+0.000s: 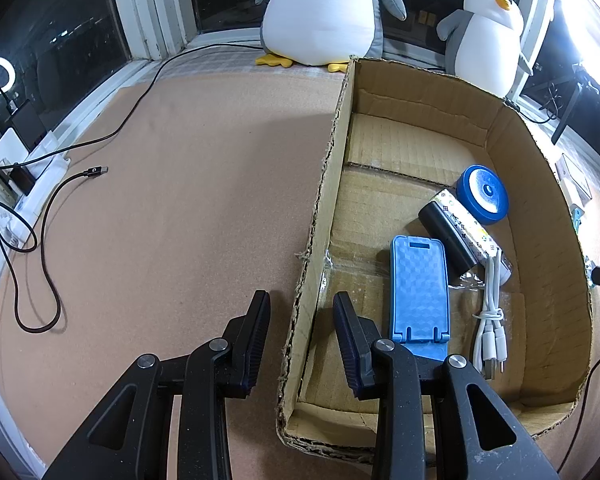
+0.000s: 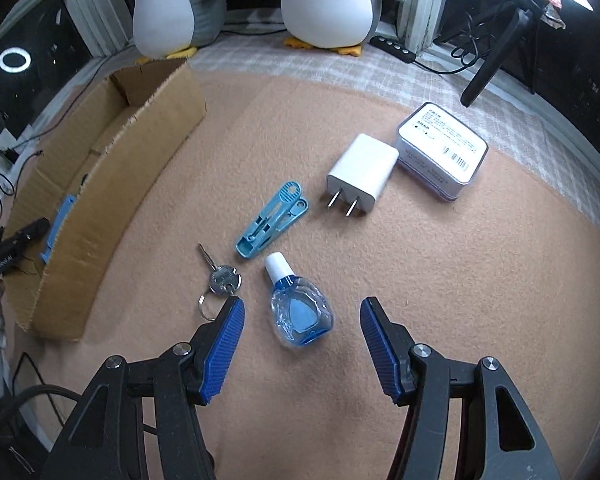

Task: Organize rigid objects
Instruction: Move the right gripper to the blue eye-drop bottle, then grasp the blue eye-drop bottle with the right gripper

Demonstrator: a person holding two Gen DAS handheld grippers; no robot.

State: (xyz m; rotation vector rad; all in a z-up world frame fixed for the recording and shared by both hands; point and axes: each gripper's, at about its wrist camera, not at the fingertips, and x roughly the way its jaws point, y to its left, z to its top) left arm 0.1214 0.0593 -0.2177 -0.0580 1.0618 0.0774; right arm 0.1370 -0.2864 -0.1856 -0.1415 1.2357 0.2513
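Tan mat [image 2: 420,280], both hand-held grippers agape

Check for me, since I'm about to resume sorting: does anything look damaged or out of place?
Only the cardboard box: its cut edges are ragged and torn. The eye-drop bottle lies on its side between the open right tool's fingers, cap on, nothing spilled.

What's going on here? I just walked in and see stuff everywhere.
A person is sorting small things into a cardboard box with two handheld grippers. The left gripper is open over the box's wall; a blue phone stand already lies inside. The right gripper is open around an eye-drop bottle. A key and charger wait outside.
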